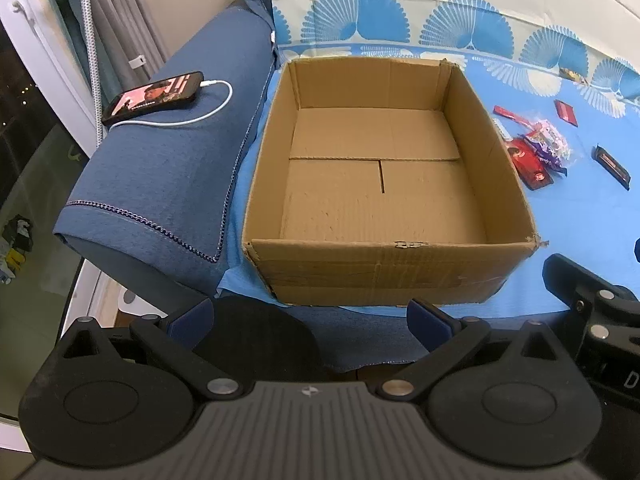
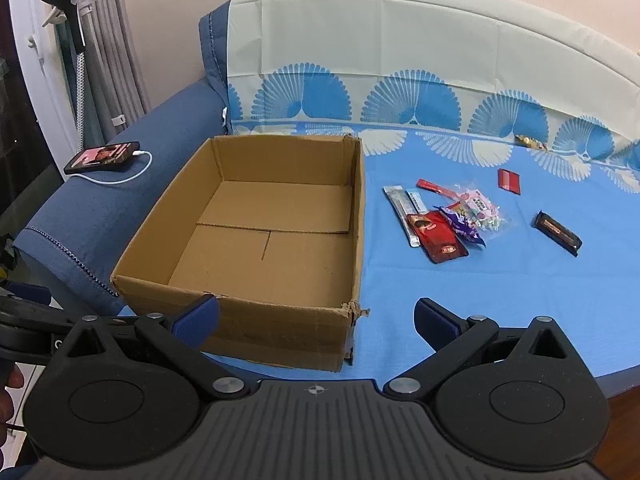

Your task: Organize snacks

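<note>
An empty open cardboard box (image 1: 384, 264) (image 2: 256, 328) sits on the blue patterned cloth. To its right lies a cluster of snack packets (image 2: 448, 224) (image 1: 536, 156): a red packet (image 2: 438, 236), a purple one, a clear candy bag (image 2: 484, 208) and silver sticks. A dark bar (image 2: 556, 232) (image 1: 612, 166), a small red packet (image 2: 509, 181) (image 1: 566, 112) and a gold wrapper (image 2: 530, 142) lie apart. My left gripper (image 1: 310, 316) is open in front of the box's near wall, holding nothing. My right gripper (image 2: 316, 320) is open near the box's front right corner, also holding nothing.
A phone (image 1: 154, 96) (image 2: 102, 157) with a white charging cable lies on the blue sofa arm (image 1: 168, 184) left of the box. Curtains and a stand are at the far left. The right gripper's body (image 1: 592, 304) shows at the left wrist view's right edge.
</note>
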